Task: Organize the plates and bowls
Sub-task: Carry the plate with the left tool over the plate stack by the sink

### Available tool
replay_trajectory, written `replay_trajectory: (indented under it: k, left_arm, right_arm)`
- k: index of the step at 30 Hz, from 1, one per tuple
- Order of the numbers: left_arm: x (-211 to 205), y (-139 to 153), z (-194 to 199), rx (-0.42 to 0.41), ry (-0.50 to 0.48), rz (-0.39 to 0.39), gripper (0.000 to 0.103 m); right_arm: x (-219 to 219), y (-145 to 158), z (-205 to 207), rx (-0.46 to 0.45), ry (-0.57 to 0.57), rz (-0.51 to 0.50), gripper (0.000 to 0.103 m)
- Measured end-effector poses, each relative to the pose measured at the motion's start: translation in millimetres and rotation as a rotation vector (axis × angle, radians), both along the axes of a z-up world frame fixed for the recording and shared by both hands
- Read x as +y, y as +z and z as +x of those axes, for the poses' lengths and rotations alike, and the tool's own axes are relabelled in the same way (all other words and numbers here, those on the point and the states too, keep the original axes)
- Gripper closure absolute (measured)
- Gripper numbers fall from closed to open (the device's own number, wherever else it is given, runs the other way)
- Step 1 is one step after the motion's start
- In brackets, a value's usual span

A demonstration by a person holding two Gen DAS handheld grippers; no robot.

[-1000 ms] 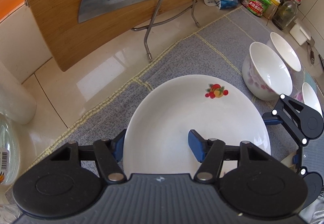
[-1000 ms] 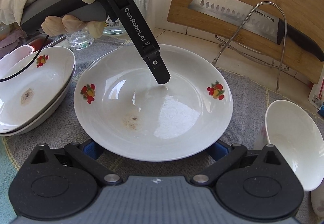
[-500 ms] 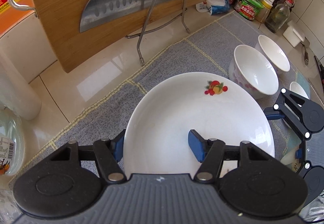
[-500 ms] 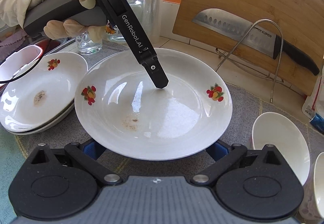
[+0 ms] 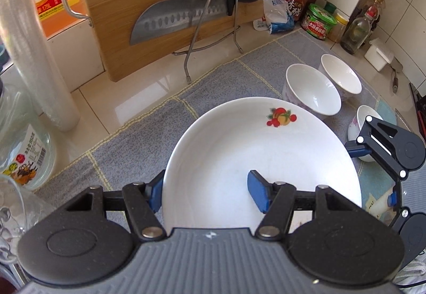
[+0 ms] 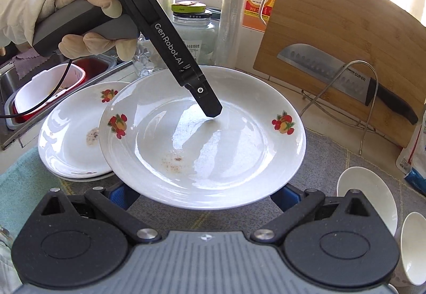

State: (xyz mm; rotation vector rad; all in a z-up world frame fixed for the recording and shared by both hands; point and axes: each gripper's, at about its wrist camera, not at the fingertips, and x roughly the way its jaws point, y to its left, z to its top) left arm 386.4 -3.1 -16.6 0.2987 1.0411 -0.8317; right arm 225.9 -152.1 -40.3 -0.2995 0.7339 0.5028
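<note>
A white plate with fruit prints (image 5: 239, 161) (image 6: 202, 139) is held off the grey mat, tilted. My left gripper (image 5: 206, 190) is shut on its rim, one blue pad inside the plate and one under it; its finger (image 6: 205, 99) shows in the right wrist view. My right gripper (image 6: 202, 194) is open, its blue pads under the plate's near edge on either side, not clamping it. A stack of matching plates (image 6: 72, 134) lies at the left, partly under the held plate. White bowls (image 5: 311, 89) (image 6: 367, 201) stand at the right.
A wooden cutting board (image 5: 165, 1) with a knife (image 5: 186, 14) on a wire stand leans at the back. Bottles and jars (image 5: 319, 20) line the back right. A glass jar (image 5: 24, 139) and a sink with a red-and-white tub (image 6: 45, 86) are on the left.
The plate has risen off the mat and moved left, now overlapping the stack of plates. Both grippers moved with it; the bowls now look farther away.
</note>
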Motion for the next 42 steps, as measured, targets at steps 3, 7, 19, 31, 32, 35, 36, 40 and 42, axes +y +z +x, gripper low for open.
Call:
replay_trajectory:
  k: [3,7,19,31,32,35,36,40,42]
  left_arm:
    - [13,3,-10,-0.002,0.023,-0.007,0.041]
    - [32,3,-24,-0.001,0.058,-0.006,0.041]
    - [91,-11,-59,0.025,0.174,0.001,0.040]
    - [116,-30,-67,0.058,0.234,-0.006,0.040]
    - [117,-31,-67,0.060,0.236,-0.007,0.040]
    - [119,-34,-65,0.070,0.242,-0.011,0.039]
    - [119,-35,-64,0.073,0.243,-0.012,0.039]
    - [121,-39,-62,0.085,0.250,-0.012,0.038]
    - [122,-40,-62,0.088,0.252,-0.010,0.038]
  right_arm:
    - [9,2,-7,0.002,0.025,0.003,0.000]
    - [24,1,-14,0.019,0.066,0.014,0.000]
    - [64,-4,-28,0.056,0.188,0.003,0.000]
    - [81,-14,-29,0.099,0.226,-0.004,0.000]
    - [82,-14,-29,0.102,0.226,-0.004,0.000]
    - [82,-15,-28,0.106,0.225,-0.003,0.000]
    - [82,-14,-28,0.107,0.224,-0.002,0.000]
    - [82,-14,-27,0.107,0.226,-0.002,0.000]
    - [82,-13,-26,0.107,0.230,-0.002,0.000]
